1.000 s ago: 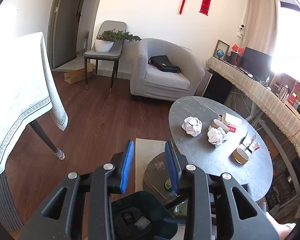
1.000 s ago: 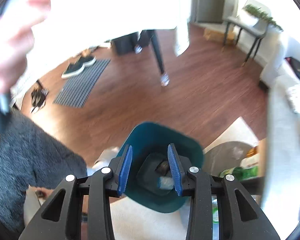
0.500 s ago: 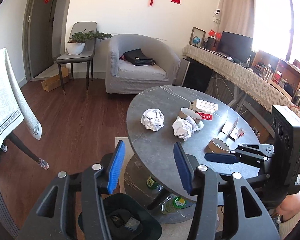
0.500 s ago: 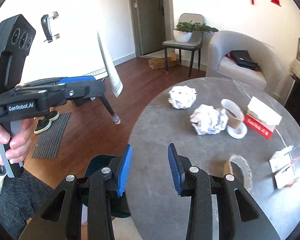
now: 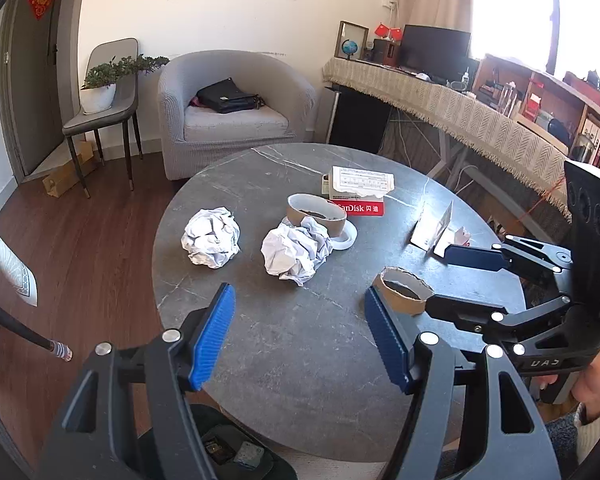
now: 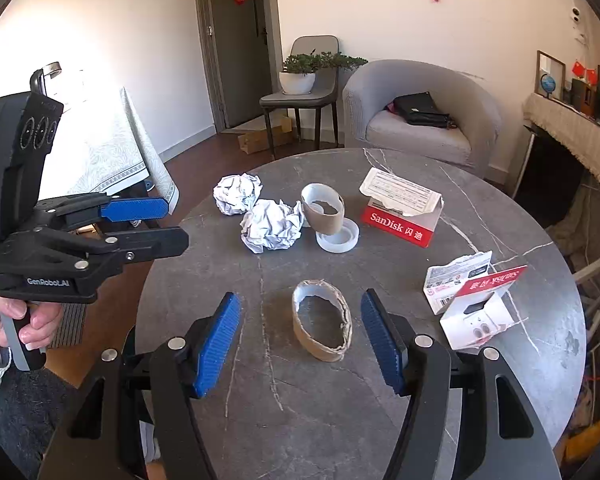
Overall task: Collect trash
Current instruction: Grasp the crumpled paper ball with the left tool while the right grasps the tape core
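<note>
Swung from bin to round table [image 6: 480,216]; both sets of jaws just widened, empty. Right gripper [image 6: 300,336] over torn cardboard ring [image 6: 322,326]; left gripper [image 5: 300,340] nearby. Beyond: crumpled paper balls [image 5: 256,242].

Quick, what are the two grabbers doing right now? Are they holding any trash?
Left hand-held gripper: open, jaws have just been opening, nothing between them.
Right hand-held gripper: open, jaws have just been opening, holding nothing; a cardboard ring lies ahead.
</note>
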`<state>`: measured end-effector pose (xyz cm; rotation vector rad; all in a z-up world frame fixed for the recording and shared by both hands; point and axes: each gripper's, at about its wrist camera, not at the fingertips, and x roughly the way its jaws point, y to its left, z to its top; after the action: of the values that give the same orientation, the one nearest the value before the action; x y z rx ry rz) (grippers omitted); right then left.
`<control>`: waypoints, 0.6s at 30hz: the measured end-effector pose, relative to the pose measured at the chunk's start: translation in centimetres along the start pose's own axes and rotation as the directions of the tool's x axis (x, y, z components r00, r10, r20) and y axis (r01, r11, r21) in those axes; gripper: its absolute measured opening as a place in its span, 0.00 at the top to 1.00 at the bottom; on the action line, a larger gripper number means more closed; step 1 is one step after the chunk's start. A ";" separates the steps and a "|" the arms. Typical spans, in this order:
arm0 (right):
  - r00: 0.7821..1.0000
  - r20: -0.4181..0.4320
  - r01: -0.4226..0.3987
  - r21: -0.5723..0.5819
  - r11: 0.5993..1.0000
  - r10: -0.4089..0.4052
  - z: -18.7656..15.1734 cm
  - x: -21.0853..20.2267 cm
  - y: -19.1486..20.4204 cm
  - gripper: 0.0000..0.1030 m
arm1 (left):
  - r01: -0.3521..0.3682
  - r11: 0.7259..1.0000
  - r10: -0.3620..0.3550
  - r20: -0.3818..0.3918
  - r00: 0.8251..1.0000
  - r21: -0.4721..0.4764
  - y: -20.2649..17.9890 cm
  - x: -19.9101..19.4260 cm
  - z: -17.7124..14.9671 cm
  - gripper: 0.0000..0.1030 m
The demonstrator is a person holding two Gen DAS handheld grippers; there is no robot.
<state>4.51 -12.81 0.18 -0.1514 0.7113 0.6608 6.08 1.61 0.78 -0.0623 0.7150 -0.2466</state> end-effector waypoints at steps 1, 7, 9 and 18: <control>1.000 -0.006 -0.003 0.004 1.000 0.003 0.0 0.2 -0.3 0.38 | 0.000 1.000 0.000 -0.008 1.000 0.002 -0.1 0.6 0.1 0.32; 0.997 -0.073 -0.019 -0.003 1.000 0.019 -0.7 1.9 -0.7 0.35 | -0.051 0.998 0.052 -0.056 0.997 0.026 0.0 3.7 1.0 0.32; 0.995 -0.093 -0.027 -0.005 1.000 0.027 -0.9 2.3 -0.7 0.35 | -0.047 0.998 0.048 -0.061 0.997 0.028 -0.1 4.5 1.4 0.32; 0.992 -0.120 -0.029 0.000 1.000 0.029 -0.7 3.1 -1.3 0.35 | -0.069 0.996 0.073 -0.077 0.994 0.050 -0.9 7.4 2.6 0.32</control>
<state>6.67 -12.45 -2.45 -0.1835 0.8296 0.6839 13.03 -1.18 -1.88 0.0181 0.7883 -0.1984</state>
